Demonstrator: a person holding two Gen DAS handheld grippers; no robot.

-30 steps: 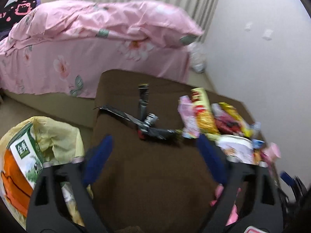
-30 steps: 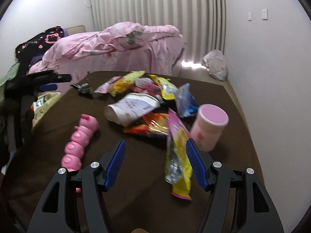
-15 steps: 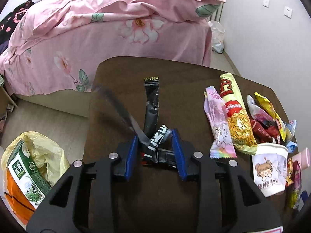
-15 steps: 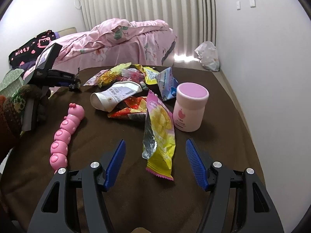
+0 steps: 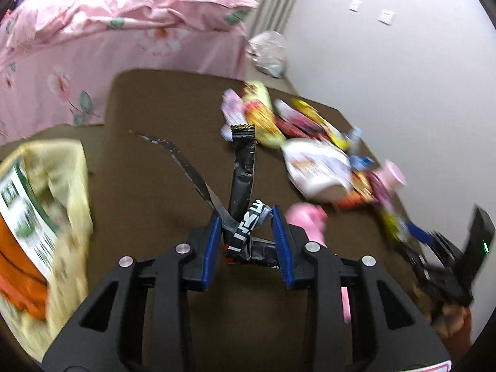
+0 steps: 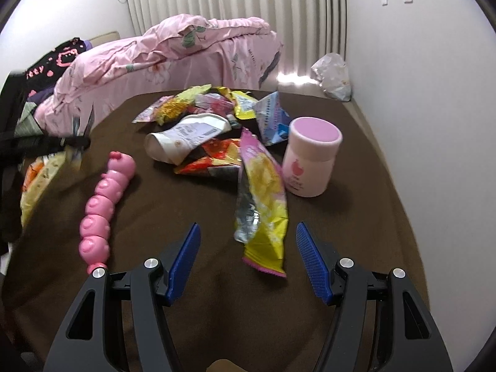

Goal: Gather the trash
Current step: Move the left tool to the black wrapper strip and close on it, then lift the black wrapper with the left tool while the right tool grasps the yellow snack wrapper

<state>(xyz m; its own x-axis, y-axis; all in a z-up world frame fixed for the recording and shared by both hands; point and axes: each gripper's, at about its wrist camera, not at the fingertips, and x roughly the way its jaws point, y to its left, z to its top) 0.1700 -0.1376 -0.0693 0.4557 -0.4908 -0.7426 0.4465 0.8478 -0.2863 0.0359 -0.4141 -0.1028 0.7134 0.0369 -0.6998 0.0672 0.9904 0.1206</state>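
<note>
My left gripper (image 5: pixel 246 217) is shut on a crumpled black wrapper (image 5: pixel 243 167), whose long strips stick up and out ahead of the blue pads. The wrapper hangs just above the brown table (image 5: pixel 148 186). A yellow trash bag (image 5: pixel 62 192) with a green-and-white carton in it gapes at the table's left edge. In the right wrist view my right gripper (image 6: pixel 248 232) stands open, and the near end of a yellow and pink snack wrapper (image 6: pixel 263 204) lies just ahead of its fingers. The left gripper (image 6: pixel 71 139) shows blurred at the far left, above the bag (image 6: pixel 40 173).
A heap of snack wrappers (image 6: pixel 217 108) and a tipped white paper cup (image 6: pixel 189 138) fill the table's middle. A pink-capped bottle (image 6: pixel 310 161) stands to the right, a pink caterpillar toy (image 6: pixel 105 198) lies to the left. A pink bed (image 6: pixel 173 52) stands beyond.
My left gripper went from open to shut on the black wrapper, then swung with it to the left, nearer the bag. The right gripper stayed open and almost still.
</note>
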